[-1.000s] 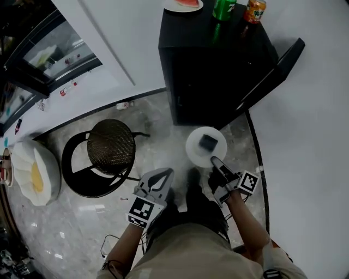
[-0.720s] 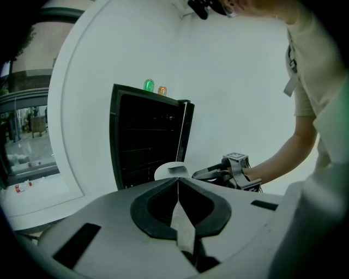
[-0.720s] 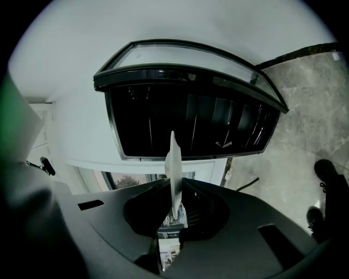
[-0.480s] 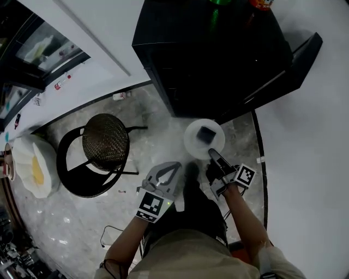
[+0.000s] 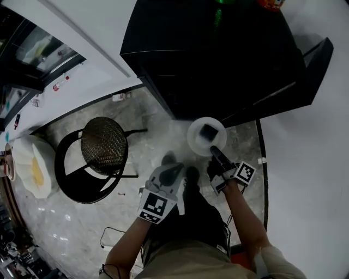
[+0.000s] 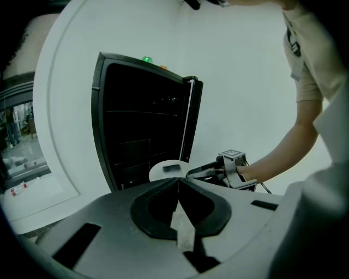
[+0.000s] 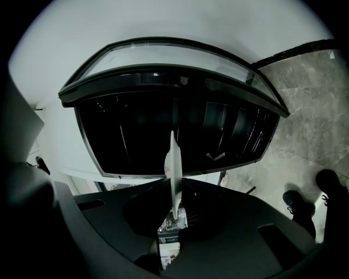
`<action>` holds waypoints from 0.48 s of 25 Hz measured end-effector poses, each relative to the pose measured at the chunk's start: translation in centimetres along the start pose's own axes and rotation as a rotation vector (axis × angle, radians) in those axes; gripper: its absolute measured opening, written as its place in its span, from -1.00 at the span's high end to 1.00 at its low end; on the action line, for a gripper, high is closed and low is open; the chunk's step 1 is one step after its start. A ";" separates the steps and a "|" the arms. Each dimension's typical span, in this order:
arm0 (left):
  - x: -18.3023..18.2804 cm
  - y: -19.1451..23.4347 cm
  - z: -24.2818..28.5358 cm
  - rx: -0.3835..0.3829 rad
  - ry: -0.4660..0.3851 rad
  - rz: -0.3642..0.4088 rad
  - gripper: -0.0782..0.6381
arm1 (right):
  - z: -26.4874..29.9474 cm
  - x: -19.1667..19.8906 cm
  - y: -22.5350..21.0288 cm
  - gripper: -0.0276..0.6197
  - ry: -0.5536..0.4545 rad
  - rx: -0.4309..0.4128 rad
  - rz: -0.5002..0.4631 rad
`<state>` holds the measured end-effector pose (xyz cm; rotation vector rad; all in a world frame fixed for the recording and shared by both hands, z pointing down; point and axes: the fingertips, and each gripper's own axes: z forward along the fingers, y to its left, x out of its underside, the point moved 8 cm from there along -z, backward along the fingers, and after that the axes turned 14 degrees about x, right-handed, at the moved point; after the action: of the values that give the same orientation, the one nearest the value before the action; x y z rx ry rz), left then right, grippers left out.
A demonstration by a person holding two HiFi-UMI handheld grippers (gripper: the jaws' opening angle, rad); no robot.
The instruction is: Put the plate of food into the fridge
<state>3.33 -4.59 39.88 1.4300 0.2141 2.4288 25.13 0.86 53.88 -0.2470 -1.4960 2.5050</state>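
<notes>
Right tool [image 5: 214, 150] clenched on the near rim of the plate [image 5: 197, 139]. Plate is held level above the floor, just in front of the open fridge [image 5: 218, 60]. Dark food [image 5: 208, 132] sits on it, kind not legible. In the right gripper view the plate [image 7: 174, 163] shows edge-on between the jaws. Fridge [image 7: 174, 120] interior is dark, contents unreadable. Left tool [image 6: 177, 182] is closed, jaws together, empty. Cans [image 5: 271, 3] on the fridge top are cut off by the frame edge.
</notes>
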 end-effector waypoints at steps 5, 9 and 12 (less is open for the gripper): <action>2.6 2.7 1.7 0.030 0.003 -0.035 0.75 | 4.0 -0.8 -1.9 0.80 -0.029 0.030 0.008; 5.1 6.4 3.7 0.065 0.010 -0.051 0.75 | 8.7 -1.8 -4.1 0.80 -0.058 0.056 -0.002; 5.7 7.5 3.7 0.092 0.019 -0.046 0.75 | 10.1 -1.7 -4.5 0.80 -0.084 0.073 0.025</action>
<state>2.52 -9.78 48.52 1.4243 0.3638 2.4243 24.63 -6.03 62.64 -0.1514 -1.4370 2.6142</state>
